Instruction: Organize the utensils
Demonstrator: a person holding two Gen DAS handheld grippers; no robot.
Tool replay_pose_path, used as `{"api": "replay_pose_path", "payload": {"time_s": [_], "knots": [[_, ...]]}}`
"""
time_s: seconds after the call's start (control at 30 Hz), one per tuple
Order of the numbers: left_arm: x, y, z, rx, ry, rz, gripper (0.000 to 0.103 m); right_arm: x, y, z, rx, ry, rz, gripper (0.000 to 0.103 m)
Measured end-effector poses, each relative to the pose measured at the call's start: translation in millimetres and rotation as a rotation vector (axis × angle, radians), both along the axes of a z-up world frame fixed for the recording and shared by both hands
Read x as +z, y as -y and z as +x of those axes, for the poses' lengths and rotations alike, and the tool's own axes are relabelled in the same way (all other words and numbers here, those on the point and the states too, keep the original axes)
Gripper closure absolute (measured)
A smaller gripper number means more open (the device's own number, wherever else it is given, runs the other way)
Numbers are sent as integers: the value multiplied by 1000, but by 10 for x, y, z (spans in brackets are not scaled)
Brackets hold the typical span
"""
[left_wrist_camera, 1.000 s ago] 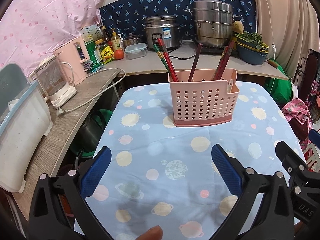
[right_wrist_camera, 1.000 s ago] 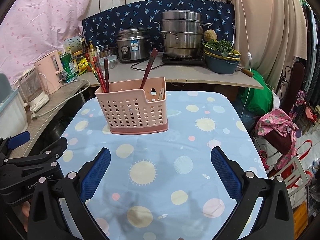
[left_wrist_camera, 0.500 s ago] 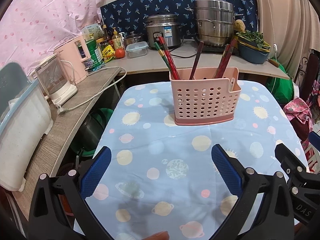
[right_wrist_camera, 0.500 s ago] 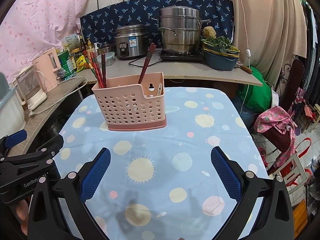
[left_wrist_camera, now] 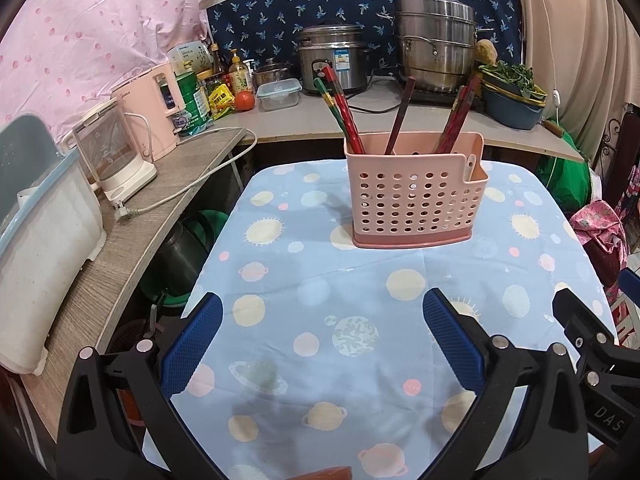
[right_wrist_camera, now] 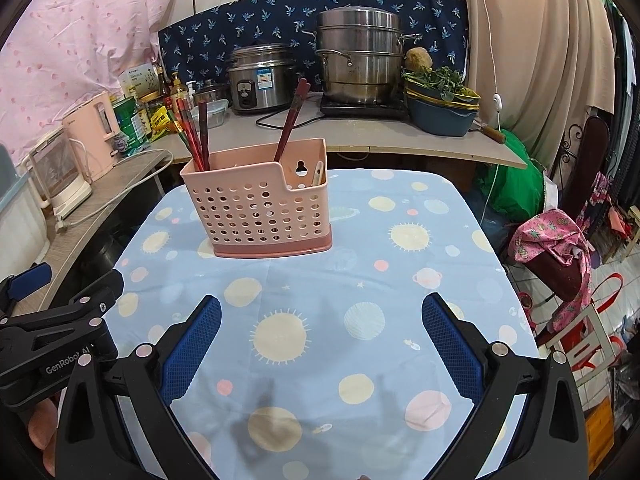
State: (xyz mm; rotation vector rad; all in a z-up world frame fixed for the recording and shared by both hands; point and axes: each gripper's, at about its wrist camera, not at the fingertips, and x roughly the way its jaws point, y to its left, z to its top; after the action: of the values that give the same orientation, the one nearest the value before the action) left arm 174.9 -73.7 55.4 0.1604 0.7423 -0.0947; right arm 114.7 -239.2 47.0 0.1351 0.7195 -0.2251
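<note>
Pink caddy (left_wrist_camera: 416, 192) of upright chopsticks (left_wrist_camera: 340, 108) stood ahead, well apart from my wide, empty left claw (left_wrist_camera: 320, 344) and right claw (right_wrist_camera: 322, 344), neither clearly nearer.

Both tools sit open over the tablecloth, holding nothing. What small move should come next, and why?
Probably advance the right tool toward the pink holder and line up on the lone leaning chopstick. Both tools, left included, are open and empty, and the chopsticks stand scattered across compartments.
</note>
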Motion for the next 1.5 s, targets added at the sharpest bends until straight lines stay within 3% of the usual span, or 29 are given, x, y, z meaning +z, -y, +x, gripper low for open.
{"api": "replay_pose_path", "payload": {"time_s": [1.5], "knots": [[-54,8,79,11,-6,24,7,-81,56,47,-6,-11,6,6]]}}
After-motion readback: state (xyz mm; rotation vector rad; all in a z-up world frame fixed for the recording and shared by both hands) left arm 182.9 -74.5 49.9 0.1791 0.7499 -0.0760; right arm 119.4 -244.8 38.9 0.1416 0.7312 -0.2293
